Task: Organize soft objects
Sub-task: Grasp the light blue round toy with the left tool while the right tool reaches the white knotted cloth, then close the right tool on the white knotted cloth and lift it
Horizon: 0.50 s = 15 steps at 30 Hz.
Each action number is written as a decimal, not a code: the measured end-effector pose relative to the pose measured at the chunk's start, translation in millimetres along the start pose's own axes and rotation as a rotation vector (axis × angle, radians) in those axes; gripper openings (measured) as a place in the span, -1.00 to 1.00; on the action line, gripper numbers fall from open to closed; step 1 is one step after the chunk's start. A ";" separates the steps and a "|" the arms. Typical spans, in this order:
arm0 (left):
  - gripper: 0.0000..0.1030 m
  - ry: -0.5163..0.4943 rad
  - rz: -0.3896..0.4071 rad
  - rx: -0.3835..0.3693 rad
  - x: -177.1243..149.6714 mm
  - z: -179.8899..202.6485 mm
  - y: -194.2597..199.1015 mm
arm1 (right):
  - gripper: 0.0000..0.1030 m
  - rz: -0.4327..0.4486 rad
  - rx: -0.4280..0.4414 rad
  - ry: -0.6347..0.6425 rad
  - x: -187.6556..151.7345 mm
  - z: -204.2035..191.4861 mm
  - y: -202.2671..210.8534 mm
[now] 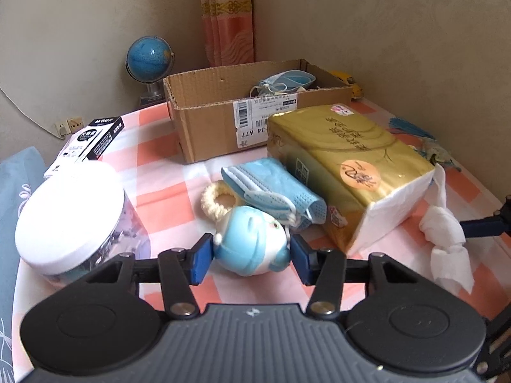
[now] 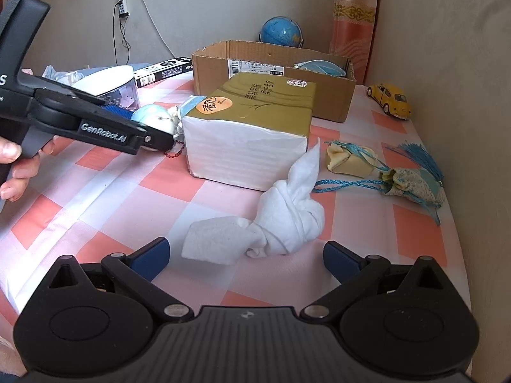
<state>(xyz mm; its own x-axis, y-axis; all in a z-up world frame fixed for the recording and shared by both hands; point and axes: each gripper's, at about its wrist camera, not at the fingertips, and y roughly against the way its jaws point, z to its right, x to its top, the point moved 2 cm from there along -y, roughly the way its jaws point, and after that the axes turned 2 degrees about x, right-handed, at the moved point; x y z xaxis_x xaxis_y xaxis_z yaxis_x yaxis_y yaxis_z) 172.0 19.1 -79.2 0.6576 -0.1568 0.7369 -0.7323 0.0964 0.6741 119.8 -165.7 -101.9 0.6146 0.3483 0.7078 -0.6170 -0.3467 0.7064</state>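
Plush toy [image 1: 250, 242], pale blue and round, sits on the checked counter [image 1: 166, 191] between the left gripper [image 1: 250, 257] pads, which clasp its sides. Face masks [image 1: 274, 191] lie just behind. Right gripper [image 2: 246, 257] gapes wide near a knotted tissue [image 2: 271, 223].
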 end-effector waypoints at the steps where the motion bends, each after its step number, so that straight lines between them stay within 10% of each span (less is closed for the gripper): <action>1: -0.01 0.007 -0.005 -0.009 -1.9 -0.8 2.9 | 1.00 0.002 -0.001 0.000 -0.2 -0.2 0.2; 15: -0.06 0.071 -0.045 -0.082 -25.2 5.7 37.3 | 1.00 0.004 0.045 0.047 13.8 7.4 -13.5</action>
<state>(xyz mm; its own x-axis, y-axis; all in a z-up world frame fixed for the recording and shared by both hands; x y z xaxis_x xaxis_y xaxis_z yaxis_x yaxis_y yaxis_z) 127.1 21.1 -72.9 0.7028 -0.0934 0.7053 -0.6864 0.1715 0.7067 140.2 -162.7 -101.7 0.5878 0.3874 0.7103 -0.5957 -0.3869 0.7039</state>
